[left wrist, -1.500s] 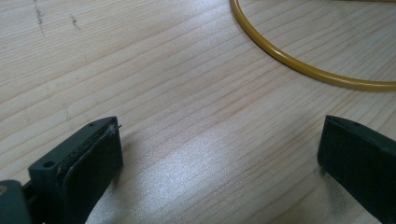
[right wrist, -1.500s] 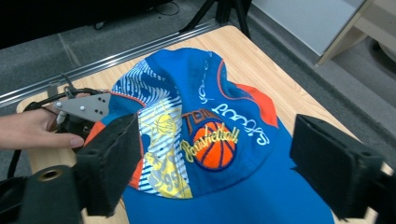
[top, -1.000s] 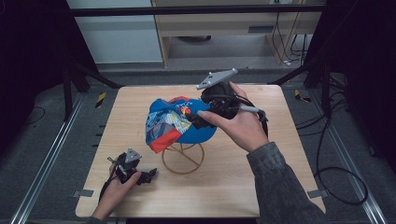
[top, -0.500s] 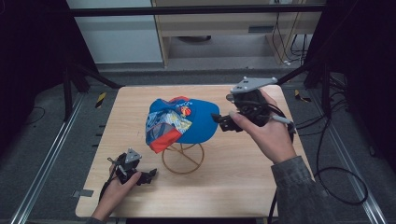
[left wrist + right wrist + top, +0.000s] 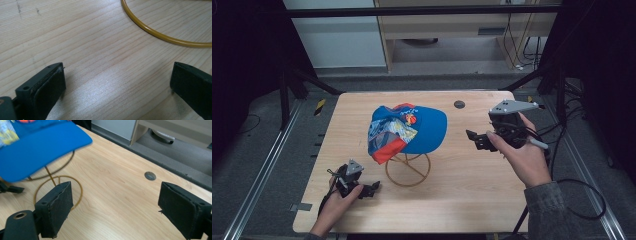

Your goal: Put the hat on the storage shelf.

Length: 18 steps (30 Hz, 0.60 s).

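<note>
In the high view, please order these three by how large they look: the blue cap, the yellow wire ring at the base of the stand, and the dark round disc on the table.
1. blue cap, clearly the largest.
2. yellow wire ring, partly hidden under the cap.
3. dark round disc, much the smallest.

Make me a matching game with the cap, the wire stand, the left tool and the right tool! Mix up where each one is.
Things:
1. cap
2. wire stand
3. left tool
4. right tool

Places or states:
A. low at the near left of the table, open and empty
B. on the table, holding something up
C. beside the blue brim, open and empty
D. sitting on top of the stand

Pairs: 1-D, 2-B, 3-A, 4-C
</note>
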{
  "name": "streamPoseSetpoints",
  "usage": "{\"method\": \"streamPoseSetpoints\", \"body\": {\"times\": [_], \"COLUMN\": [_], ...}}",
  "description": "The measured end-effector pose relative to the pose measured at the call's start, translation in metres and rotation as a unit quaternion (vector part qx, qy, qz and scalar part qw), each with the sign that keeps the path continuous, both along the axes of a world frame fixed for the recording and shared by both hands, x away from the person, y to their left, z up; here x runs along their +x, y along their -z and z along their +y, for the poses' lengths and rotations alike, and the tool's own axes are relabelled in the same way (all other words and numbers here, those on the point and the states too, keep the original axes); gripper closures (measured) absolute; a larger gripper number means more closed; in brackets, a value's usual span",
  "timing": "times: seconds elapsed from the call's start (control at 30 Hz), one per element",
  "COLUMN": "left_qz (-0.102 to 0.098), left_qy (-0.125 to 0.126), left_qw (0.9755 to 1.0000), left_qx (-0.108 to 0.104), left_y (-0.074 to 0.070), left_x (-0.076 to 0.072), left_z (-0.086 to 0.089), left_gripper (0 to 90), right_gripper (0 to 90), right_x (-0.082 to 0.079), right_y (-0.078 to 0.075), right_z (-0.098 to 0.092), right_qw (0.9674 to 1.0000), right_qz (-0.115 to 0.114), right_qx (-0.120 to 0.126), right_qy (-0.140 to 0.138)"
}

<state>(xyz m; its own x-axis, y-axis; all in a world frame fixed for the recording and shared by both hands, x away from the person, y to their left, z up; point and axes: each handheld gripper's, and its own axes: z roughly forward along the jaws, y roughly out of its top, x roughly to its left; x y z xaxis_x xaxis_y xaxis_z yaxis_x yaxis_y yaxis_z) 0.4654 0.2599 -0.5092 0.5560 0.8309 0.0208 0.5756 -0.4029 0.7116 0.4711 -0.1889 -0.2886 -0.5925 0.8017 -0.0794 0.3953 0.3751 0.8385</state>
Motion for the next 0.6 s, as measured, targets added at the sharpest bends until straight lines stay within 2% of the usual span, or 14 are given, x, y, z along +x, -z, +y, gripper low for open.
{"method": "streamPoseSetpoints", "body": {"times": [0.3, 0.6], "left_qz": [0.0, 0.0], "left_qy": [-0.001, -0.001], "left_qw": [1.0, 1.0], "left_qx": [0.0, -0.001], "left_y": [0.0, 0.0], "left_x": [0.0, 0.0], "left_z": [0.0, 0.0], "left_gripper": [0.0, 0.0], "right_gripper": [13.4, 14.4], "right_x": [0.001, 0.001], "right_y": [0.039, 0.065], "right_z": [-0.016, -0.018], "right_qw": [0.9998, 0.9994], "right_qz": [0.013, 0.027], "right_qx": [-0.006, -0.011], "right_qy": [0.013, 0.017]}}
